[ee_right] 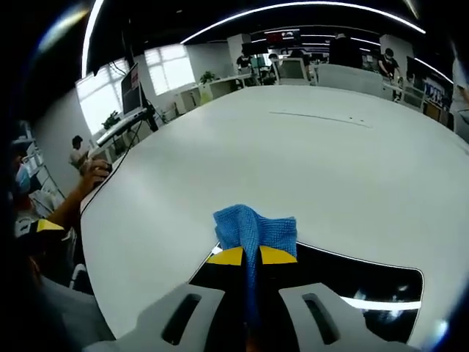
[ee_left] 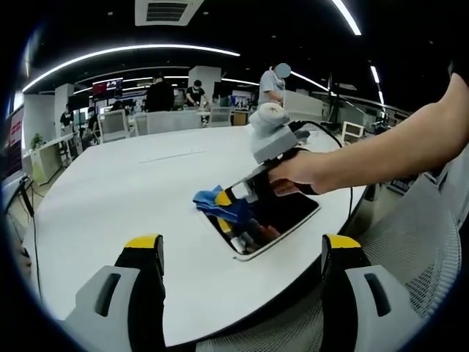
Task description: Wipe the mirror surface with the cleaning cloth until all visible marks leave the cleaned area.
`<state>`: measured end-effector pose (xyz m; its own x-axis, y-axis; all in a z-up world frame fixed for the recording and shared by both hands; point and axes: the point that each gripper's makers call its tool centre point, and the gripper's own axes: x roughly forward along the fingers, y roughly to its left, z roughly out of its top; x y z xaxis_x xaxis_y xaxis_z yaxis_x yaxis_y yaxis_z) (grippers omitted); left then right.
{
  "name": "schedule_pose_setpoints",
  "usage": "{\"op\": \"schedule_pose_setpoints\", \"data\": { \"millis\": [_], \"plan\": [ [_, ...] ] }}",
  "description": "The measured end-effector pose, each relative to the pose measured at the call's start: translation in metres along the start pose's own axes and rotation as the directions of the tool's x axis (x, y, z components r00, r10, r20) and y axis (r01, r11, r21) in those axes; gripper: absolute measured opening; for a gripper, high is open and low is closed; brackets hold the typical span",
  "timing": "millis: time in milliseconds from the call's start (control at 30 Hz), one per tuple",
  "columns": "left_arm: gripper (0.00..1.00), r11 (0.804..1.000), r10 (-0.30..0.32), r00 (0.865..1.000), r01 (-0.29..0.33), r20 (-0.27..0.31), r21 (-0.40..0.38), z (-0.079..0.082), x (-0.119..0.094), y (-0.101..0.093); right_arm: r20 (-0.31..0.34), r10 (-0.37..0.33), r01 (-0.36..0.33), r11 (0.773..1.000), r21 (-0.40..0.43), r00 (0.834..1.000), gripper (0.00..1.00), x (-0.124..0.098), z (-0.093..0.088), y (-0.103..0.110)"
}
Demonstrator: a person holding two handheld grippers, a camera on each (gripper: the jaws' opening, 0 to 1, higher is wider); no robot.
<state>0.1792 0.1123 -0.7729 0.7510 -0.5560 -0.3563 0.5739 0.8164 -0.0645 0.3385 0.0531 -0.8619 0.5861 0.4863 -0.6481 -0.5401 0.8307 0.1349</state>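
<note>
- Left claw: in the left gripper view its two yellow-tipped jaws stand wide apart at the bottom of the picture, holding nothing and touching nothing. It hangs back at the near edge of the white table, clear of the work.
- Cleaning cloth: blue, soft and bunched, a light thing that will fold and drag rather than slide stiffly. In my judgement it is best pinched at a gathered fold, as it is here, so that a pad of fabric projects beyond the jaw tips to meet the glass.
- Mirror: a dark, rounded-corner panel with a pale rim, lying flat on the table near its edge. It looks rigid, smooth and breakable; pressure should stay moderate and the jaw tips should be kept off the surface. Reflections hide any marks, so I cannot tell how much cleaning remains.
- Right claw: in the right gripper view its jaws are closed tight on the cloth, which rises in a bunch ahead of the yellow tips. The cloth sits over the mirror's left end; whether it presses on the glass I cannot tell.
- A person's hand grips the right claw's body from the right side.
</note>
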Motion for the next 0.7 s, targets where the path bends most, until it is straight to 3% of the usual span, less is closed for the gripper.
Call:
{"op": "schedule_pose_setpoints", "data": {
  "millis": [100, 700],
  "plan": [
    [0.87, 1.0, -0.001, 1.0, 0.001, 0.0, 0.0, 0.0, 0.0, 0.0, -0.013, 0.0, -0.001, 0.999, -0.05, 1.0, 0.0, 0.0, 0.0, 0.002],
    [0.88, 1.0, -0.003, 1.0, 0.003, 0.004, 0.002, 0.0, 0.0, 0.0, -0.066, 0.083, -0.092, 0.984, -0.153, 0.994, 0.0, -0.012, -0.016, 0.025]
  ]
}}
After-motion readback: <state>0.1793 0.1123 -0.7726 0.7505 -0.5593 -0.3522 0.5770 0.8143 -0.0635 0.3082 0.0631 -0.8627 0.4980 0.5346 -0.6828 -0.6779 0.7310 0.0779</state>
